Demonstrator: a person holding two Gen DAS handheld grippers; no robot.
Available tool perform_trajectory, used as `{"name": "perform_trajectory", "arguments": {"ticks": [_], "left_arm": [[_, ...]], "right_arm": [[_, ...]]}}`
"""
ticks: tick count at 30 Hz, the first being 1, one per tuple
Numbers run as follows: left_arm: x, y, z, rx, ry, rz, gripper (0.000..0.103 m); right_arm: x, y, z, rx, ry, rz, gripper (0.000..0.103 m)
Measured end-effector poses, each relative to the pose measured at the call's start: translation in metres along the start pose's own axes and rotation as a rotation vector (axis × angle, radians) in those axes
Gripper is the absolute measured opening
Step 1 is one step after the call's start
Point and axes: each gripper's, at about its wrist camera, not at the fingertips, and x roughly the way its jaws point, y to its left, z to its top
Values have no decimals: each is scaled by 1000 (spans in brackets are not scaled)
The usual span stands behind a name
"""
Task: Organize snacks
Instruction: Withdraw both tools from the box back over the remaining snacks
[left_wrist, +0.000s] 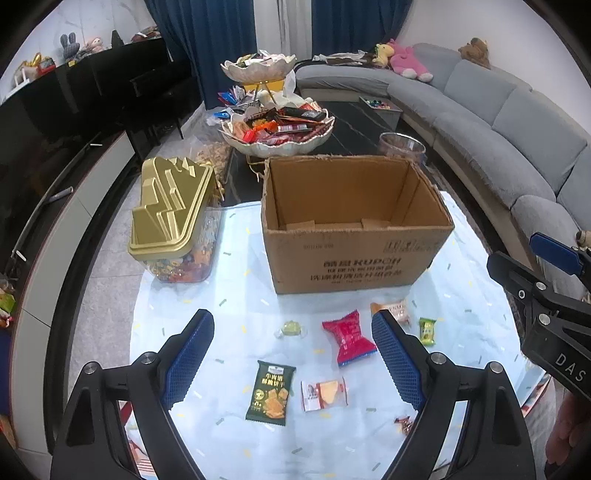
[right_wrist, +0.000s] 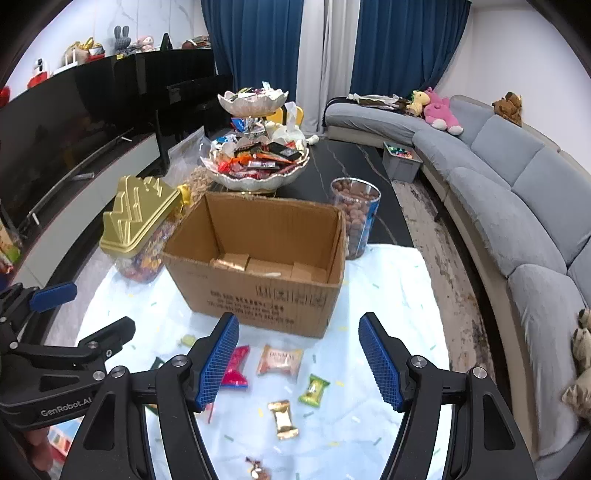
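An open, empty cardboard box stands on the light blue cloth. Loose snacks lie in front of it: a red packet, a dark green cracker packet, an orange-and-white packet, a small green packet, a pale green candy, a pink-orange packet and a gold packet. My left gripper is open and empty above the snacks. My right gripper is open and empty above them too.
A clear jar with a gold lid stands left of the box. A tiered bowl stand with snacks is behind it. A clear tub of brown balls stands at the back right. A grey sofa curves along the right.
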Motion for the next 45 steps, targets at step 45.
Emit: {"name": "perform_trajectory", "arguments": {"ticks": [45], "left_arm": [[74, -32, -116, 18, 168, -69, 87]], "right_arm": [[30, 28, -136, -59, 234, 8, 68]]}}
